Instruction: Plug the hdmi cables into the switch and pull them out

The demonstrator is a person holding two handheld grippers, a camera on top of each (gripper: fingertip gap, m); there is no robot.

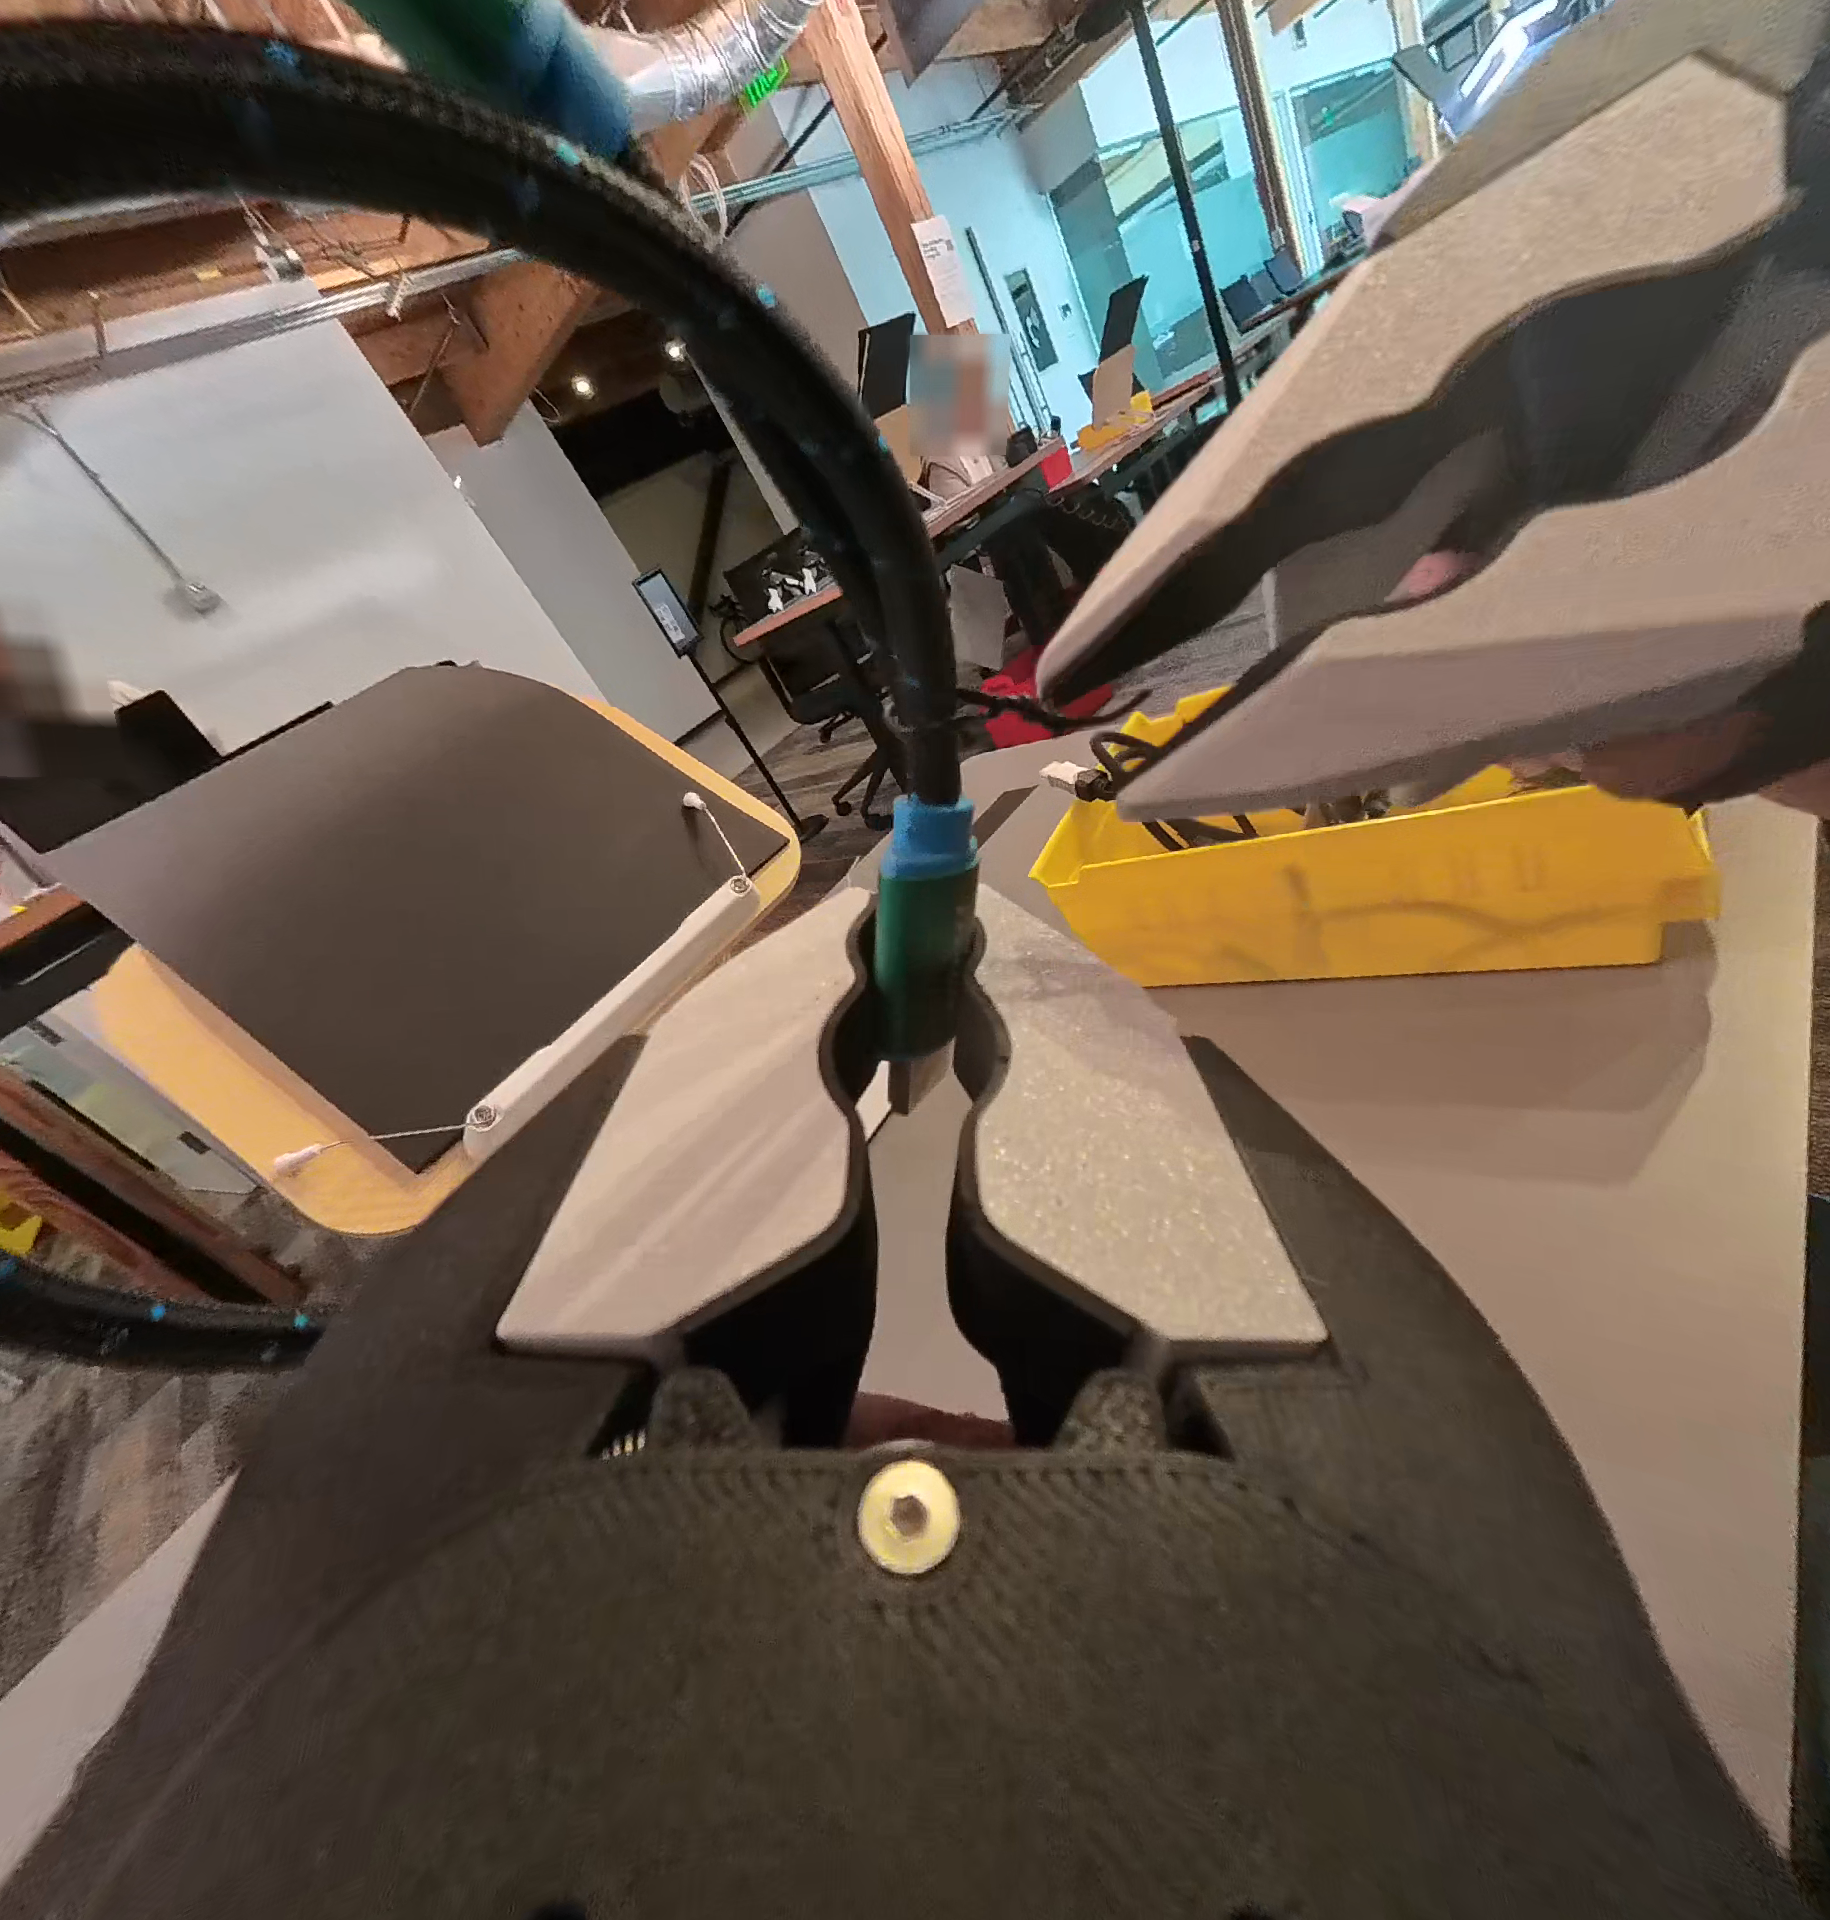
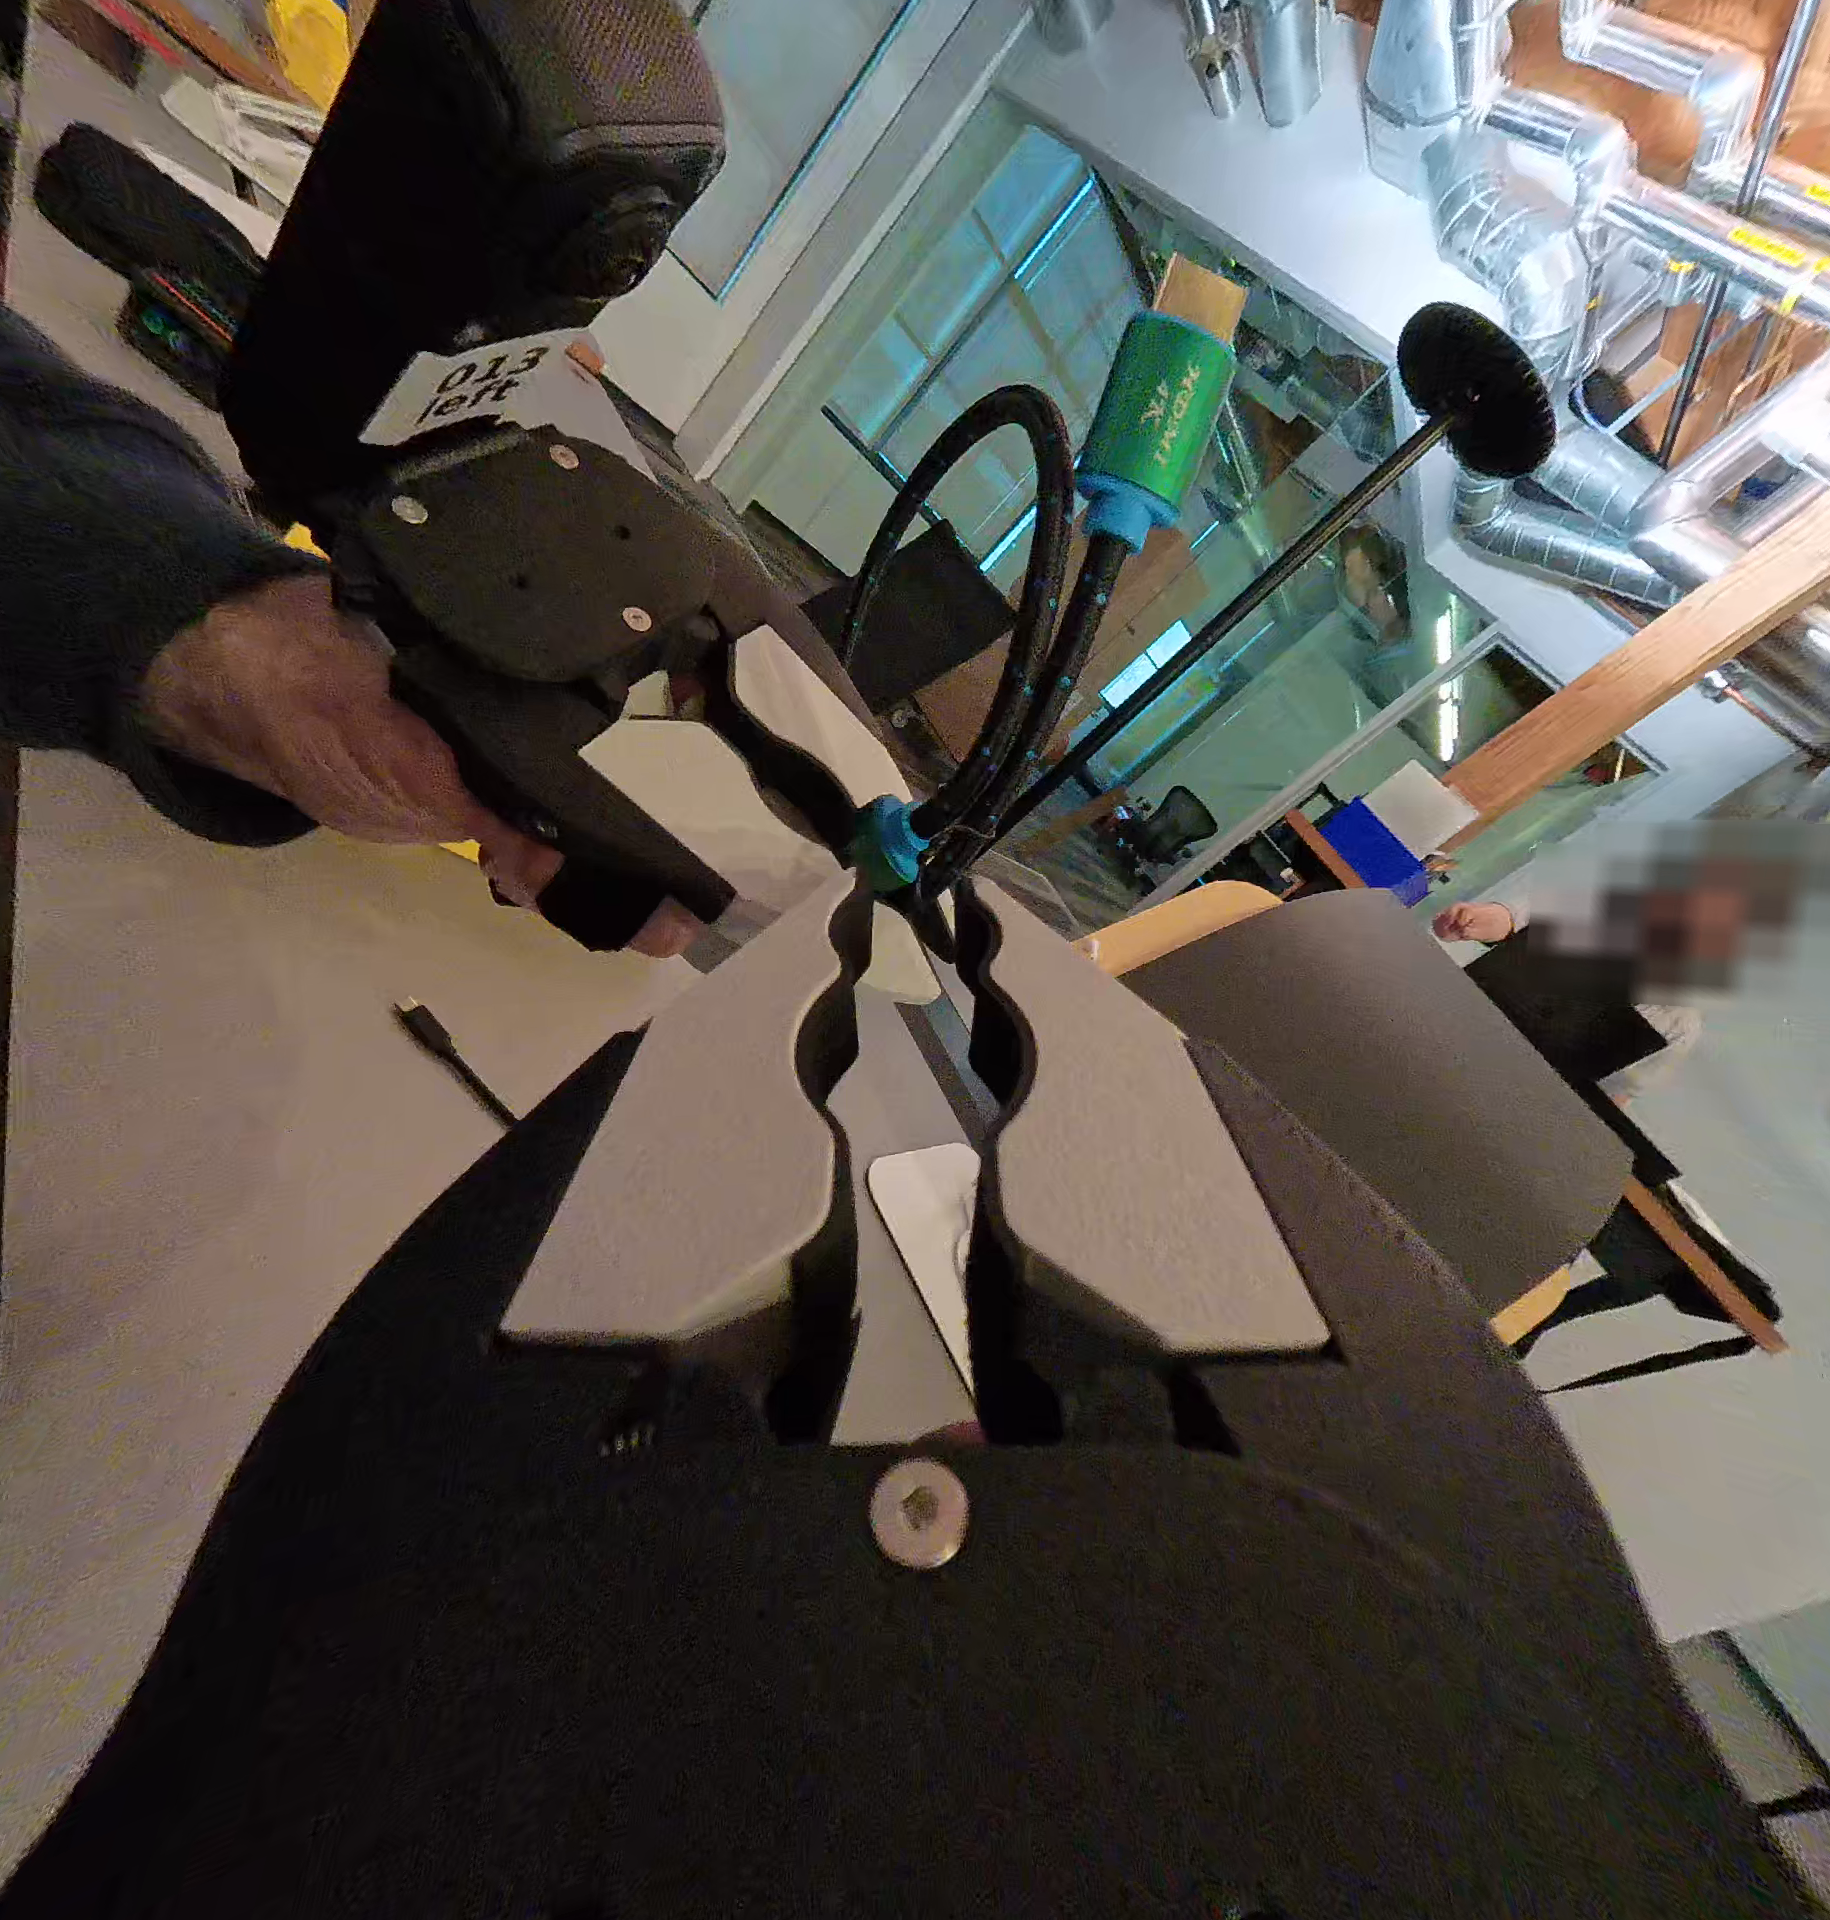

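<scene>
Left gripper point(image 1: 916, 1023) clamped on green-and-blue HDMI plug point(image 1: 921, 935), braided cable point(image 1: 786, 343) looping overhead. Right gripper point(image 2: 916, 914) parted, holding nothing, beside yellow bin point(image 1: 1358, 904). White printed label point(image 2: 475, 390) on left gripper's body; lettering on 2nd green plug point(image 2: 1155, 410).

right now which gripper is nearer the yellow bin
Right. The right gripper hovers over the yellow bin, fingertips above its rim; the left gripper sits short of it, clamping the green HDMI plug.
</scene>
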